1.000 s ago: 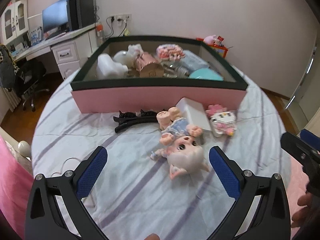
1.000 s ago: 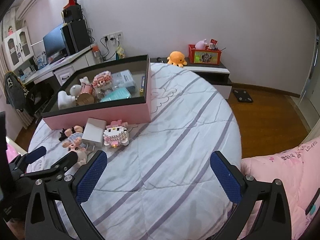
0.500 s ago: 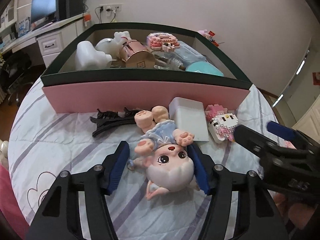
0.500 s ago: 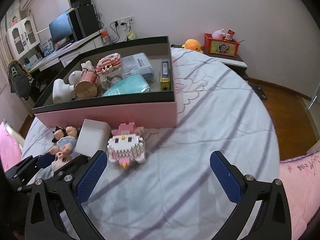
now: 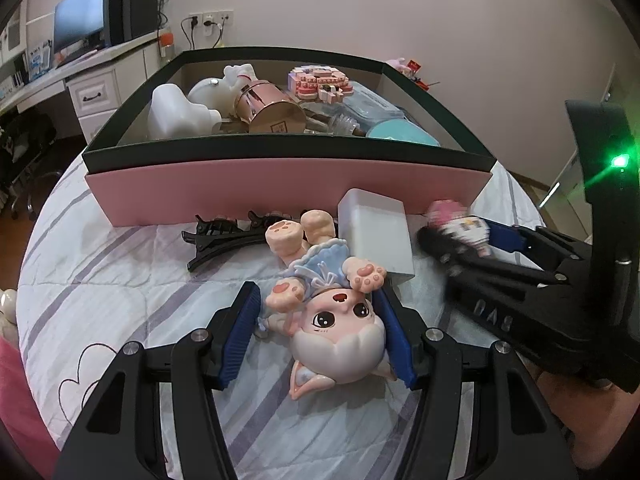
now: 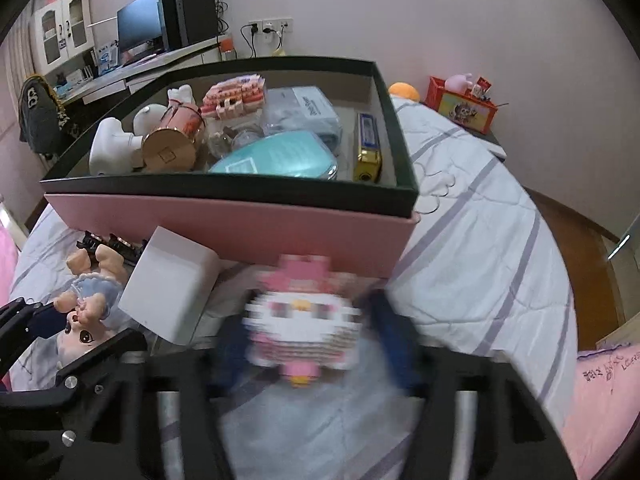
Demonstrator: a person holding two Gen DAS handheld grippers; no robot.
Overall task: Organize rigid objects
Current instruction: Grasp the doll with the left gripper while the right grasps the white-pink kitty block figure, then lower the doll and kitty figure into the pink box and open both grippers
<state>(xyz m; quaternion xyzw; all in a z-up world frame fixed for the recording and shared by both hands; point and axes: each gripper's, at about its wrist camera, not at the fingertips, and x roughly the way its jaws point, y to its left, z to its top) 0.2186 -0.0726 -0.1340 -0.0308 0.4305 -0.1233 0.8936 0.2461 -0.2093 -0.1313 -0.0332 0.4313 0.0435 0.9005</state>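
A doll (image 5: 332, 320) with a pale head and blue dress lies on the striped bed in front of the pink box (image 5: 280, 188). My left gripper (image 5: 320, 328) straddles its head, right pad touching, left pad a small gap away. A pink and white block kitty figure (image 6: 304, 320) lies between the pads of my right gripper (image 6: 308, 336), blurred by motion; it also shows in the left wrist view (image 5: 460, 224). A white block (image 5: 376, 236) and black hair clips (image 5: 224, 236) lie by the box wall.
The pink box with a dark rim (image 6: 396, 128) holds several items: a rose-gold tin (image 6: 168, 144), a teal case (image 6: 280, 156), white figures and a block house. A desk with a monitor (image 6: 140, 32) stands behind. A red box (image 6: 460, 104) sits far right.
Both grippers moved forward and narrowed. The left one closed in around the doll's head. The right one reached the block kitty and closed around it.
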